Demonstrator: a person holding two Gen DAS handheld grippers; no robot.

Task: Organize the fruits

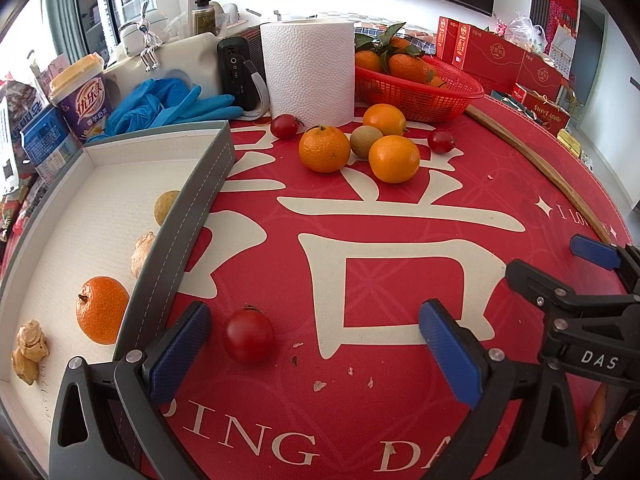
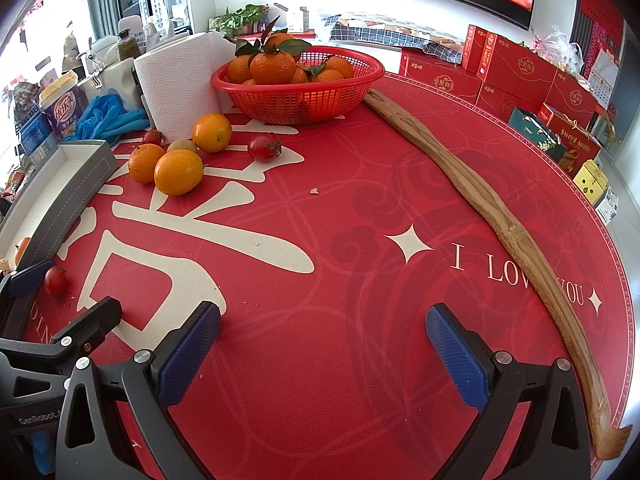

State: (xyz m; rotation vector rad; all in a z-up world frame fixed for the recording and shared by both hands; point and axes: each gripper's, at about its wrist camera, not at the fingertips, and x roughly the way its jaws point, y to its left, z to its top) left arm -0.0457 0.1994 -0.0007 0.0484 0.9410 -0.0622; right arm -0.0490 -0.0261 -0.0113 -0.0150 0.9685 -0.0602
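My left gripper [image 1: 316, 344] is open and empty over the red mat; a cherry tomato [image 1: 248, 334] lies on the mat just inside its left finger. Left of it stands a grey tray [image 1: 188, 216] holding a mandarin [image 1: 102, 308], a small yellowish fruit [image 1: 166, 206] and ginger pieces [image 1: 30, 350]. Farther back lie three oranges [image 1: 324, 148], a kiwi [image 1: 366, 141] and two cherry tomatoes [image 1: 285, 125]. My right gripper [image 2: 322, 346] is open and empty over bare mat; the fruit cluster [image 2: 178, 170] lies far left of it.
A red basket [image 2: 300, 96] of leafy mandarins and a paper towel roll [image 1: 308, 68] stand at the back. A long wooden stick [image 2: 492, 216] lies along the mat's right side. Blue gloves [image 1: 168, 104], a cup and red boxes [image 2: 520, 68] crowd the edges.
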